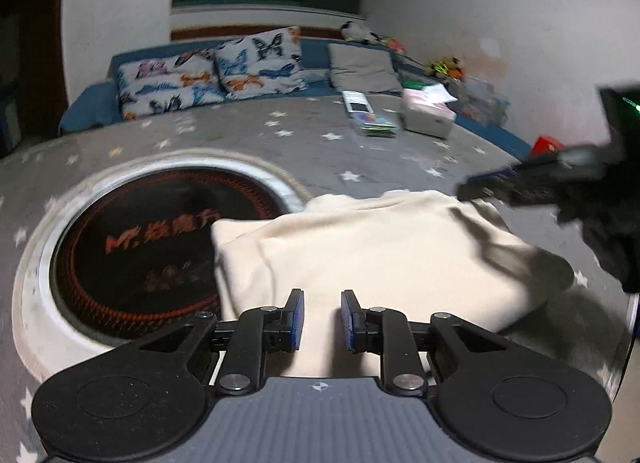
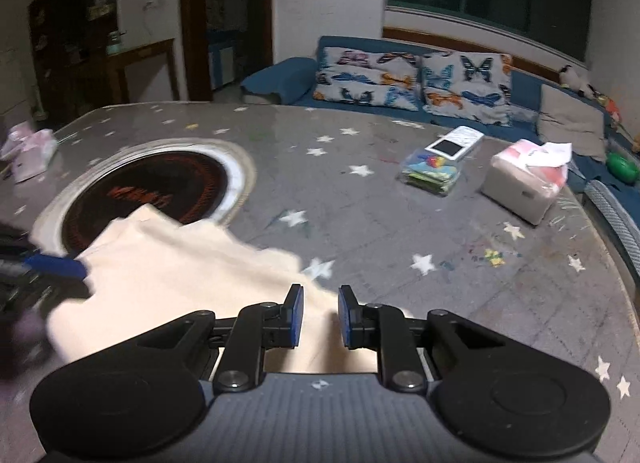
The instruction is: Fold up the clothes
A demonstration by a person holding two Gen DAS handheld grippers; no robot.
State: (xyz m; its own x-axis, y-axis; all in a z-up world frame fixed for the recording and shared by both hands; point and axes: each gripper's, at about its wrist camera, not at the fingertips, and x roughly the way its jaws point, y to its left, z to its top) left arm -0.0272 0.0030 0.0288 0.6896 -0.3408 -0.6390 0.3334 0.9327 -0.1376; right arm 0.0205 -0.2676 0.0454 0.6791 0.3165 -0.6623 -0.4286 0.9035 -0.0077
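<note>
A cream garment lies folded into a thick bundle on the grey star-print table, partly over the round cooker inset. My left gripper hovers over its near edge, open, with nothing between the blue pads. In the right wrist view the same garment spreads to the lower left. My right gripper stands open above its right corner, holding nothing. The left gripper's blue pad touches the garment's left edge. The right gripper shows as a blurred dark shape at the garment's far right corner.
A round black cooker inset with a white rim sits in the table. A tissue pack, a clear packet with a white device and a pink packet lie on the table. A blue sofa with butterfly cushions stands behind.
</note>
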